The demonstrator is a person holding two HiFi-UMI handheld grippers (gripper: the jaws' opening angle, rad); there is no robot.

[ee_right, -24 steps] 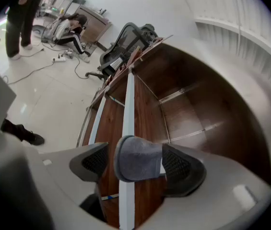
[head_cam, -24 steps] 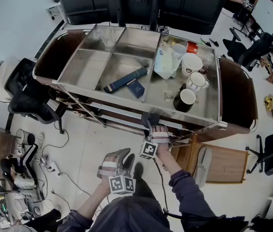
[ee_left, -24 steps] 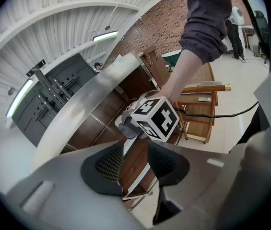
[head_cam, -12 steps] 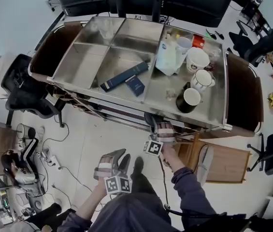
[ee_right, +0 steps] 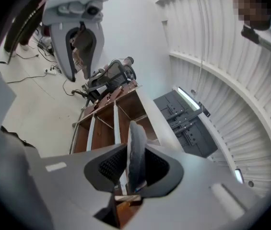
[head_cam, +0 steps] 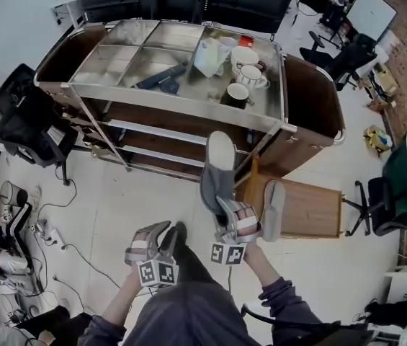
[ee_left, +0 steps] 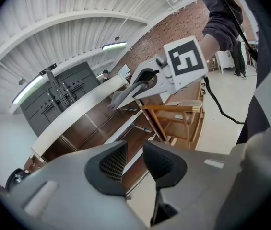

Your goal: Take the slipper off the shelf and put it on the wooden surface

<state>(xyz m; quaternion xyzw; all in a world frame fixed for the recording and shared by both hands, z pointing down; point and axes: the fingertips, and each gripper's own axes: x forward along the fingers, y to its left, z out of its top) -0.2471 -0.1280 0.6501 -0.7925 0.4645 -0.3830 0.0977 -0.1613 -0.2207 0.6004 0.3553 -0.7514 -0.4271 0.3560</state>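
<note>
Right gripper (head_cam: 226, 209), its jaws closing on the grey slipper (head_cam: 216, 166), holds it on end in the air in front of the shelf (head_cam: 145, 131), left of the wooden surface (head_cam: 310, 209). A second slipper (head_cam: 273, 209) already lies along that surface's left edge, near the shelf's corner post; mugs (head_cam: 245, 55) and a book (head_cam: 161, 76) sit on top. Left gripper (head_cam: 166, 231), jaws closing on nothing, hangs over the floor.

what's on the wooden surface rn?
A slipper lies along one edge of the wooden surface; the wood beneath it is covered. The second slipper is in the right gripper, jaws closing on it, not on the wood.
</note>
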